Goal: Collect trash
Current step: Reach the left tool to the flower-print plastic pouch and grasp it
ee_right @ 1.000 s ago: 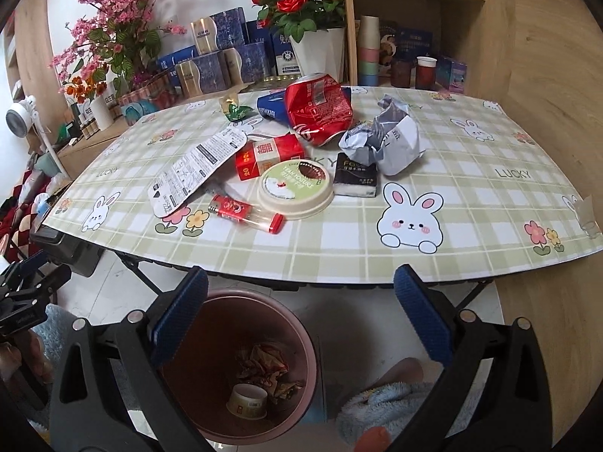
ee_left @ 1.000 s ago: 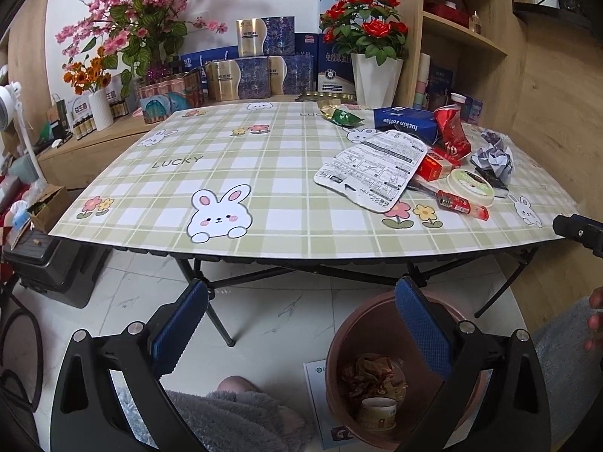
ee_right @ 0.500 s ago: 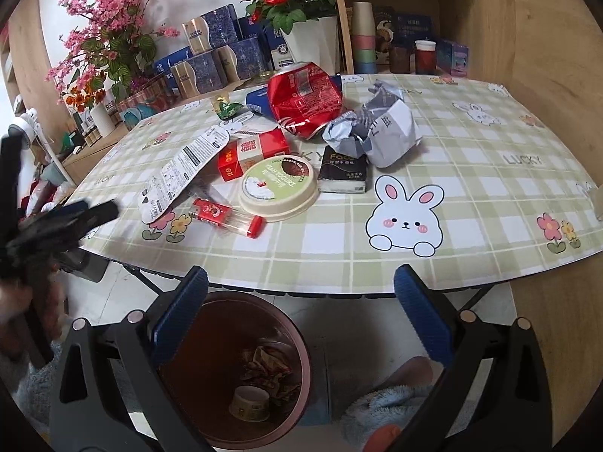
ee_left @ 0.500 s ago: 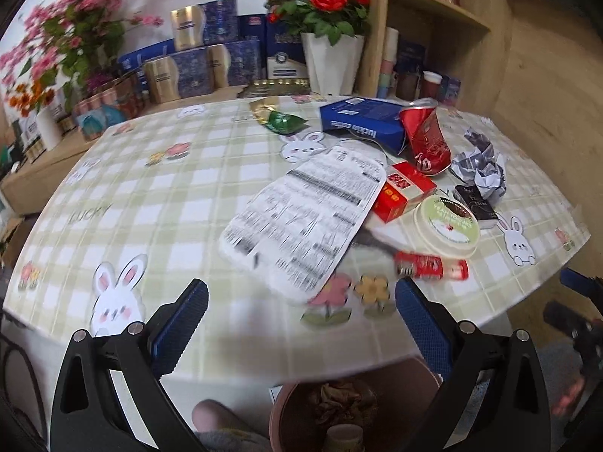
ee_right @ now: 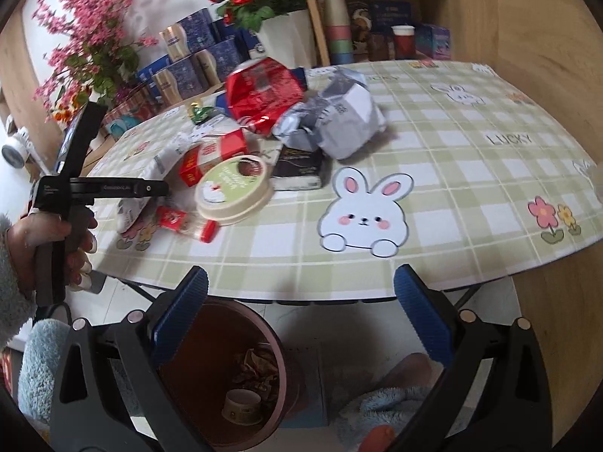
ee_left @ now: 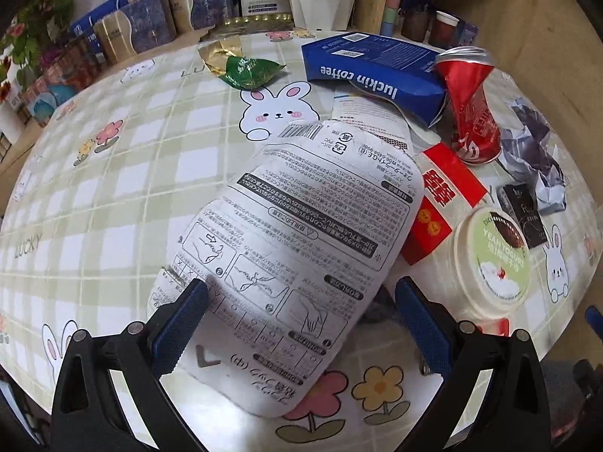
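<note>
Where trash lies: one can [ee_left: 471, 113], one tub [ee_left: 490, 260].

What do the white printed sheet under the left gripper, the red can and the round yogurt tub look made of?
White printed sheet: looks like thin matte card or paper, flat with a die-cut rounded outline; could be packaging backing.
Red can: thin metal, likely aluminium; glossy, crushed and creased, silver rim.
Yogurt tub: smooth cream plastic, apparently, with a printed green lid film.

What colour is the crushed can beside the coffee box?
Red with a silver top; the crushed can shows best in the left wrist view.
</note>
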Demonstrator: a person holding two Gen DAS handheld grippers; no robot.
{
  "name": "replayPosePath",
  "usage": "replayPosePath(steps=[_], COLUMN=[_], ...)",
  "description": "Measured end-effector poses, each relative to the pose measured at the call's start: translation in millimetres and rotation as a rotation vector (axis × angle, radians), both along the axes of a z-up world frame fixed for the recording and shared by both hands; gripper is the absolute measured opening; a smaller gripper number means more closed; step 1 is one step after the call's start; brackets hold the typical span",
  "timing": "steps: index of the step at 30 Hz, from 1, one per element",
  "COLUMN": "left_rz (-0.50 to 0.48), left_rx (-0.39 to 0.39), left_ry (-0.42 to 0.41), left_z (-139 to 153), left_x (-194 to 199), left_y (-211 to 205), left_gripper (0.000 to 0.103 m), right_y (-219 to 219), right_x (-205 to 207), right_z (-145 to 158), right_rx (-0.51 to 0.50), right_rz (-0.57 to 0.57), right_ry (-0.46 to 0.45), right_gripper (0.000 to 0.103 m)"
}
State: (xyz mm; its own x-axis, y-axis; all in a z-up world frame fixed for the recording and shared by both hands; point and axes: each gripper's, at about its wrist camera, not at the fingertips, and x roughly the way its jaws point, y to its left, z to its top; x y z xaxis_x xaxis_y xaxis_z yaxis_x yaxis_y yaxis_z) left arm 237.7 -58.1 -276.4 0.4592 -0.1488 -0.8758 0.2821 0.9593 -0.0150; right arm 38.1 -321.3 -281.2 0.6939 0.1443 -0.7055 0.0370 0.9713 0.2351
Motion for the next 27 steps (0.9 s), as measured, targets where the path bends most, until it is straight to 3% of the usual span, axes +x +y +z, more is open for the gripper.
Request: replayPosePath(steps=[5,11,13,17,22,27], left_rz=[-0.059,-0.134,-0.14,-0.14,-0.189,-0.23], left_rx=[0.072,0.054,0.047,-0.04,-0.114,-0.13], left_ry=[-0.007,0.048,0.055,0.09,0.082,0.025], left_z=[-6,-3,-1,6,27,55], left_x=[4,14,16,21,14,2], left_y=[-11,-8,-4,11,17,25], left_gripper=[0.097,0.096,0.086,0.079,0.034,0.017], right_y=[0,5,6,9,13,14], right_x=[1,1,1,1,-1,-4], right_z=[-4,-3,-2,-3,2,8], right_rx=[0.006,0.0,-0.002,-0.006,-0.013,-0.015], right_rz=[0.004,0.016,0.021,0.03,0.043,0.044], right_ry=[0.011,0.012,0.012,0.018,0.01,-0.002], right_gripper=[0.097,0.097,0.097,0.097,0.097,0.097])
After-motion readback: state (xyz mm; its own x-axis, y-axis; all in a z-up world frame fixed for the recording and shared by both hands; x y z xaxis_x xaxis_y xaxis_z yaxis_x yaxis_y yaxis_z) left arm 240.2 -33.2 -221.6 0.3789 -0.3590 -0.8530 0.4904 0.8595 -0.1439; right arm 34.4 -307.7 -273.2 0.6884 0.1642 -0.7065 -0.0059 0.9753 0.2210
